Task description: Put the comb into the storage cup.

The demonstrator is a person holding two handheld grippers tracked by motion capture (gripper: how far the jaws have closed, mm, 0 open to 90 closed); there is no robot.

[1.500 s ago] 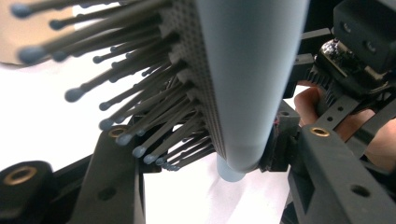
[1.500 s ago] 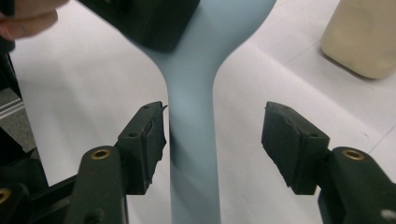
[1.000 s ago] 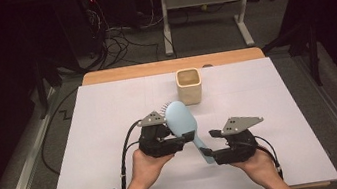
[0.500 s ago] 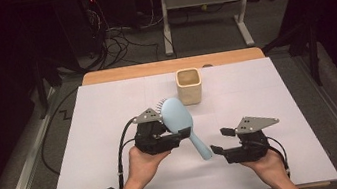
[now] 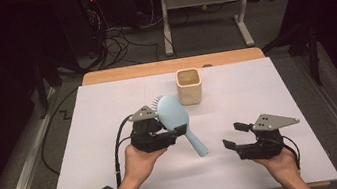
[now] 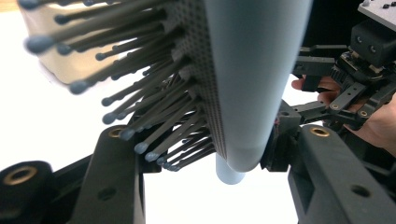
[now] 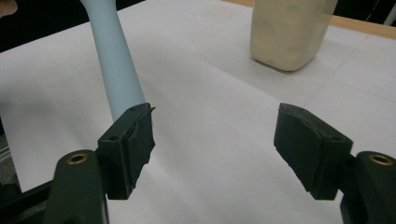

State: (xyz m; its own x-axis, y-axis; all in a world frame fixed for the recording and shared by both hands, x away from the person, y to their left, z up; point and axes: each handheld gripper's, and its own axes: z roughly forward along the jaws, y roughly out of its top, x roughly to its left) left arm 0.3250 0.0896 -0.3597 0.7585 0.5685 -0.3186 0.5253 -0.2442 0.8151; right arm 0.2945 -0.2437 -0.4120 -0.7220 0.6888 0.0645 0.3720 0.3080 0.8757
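Our left gripper [image 5: 178,131] clamps the pale blue plastic paddle hairbrush [image 5: 176,117] at the base of its head, bristles turned away from us and handle slanting down toward our right, so the brush hangs above the white table cover [image 5: 87,137]. Our right gripper [image 5: 234,136] stands wide and empty just beside the handle. Beyond sits the cream square cup [image 5: 189,86], probably where we drop the brush
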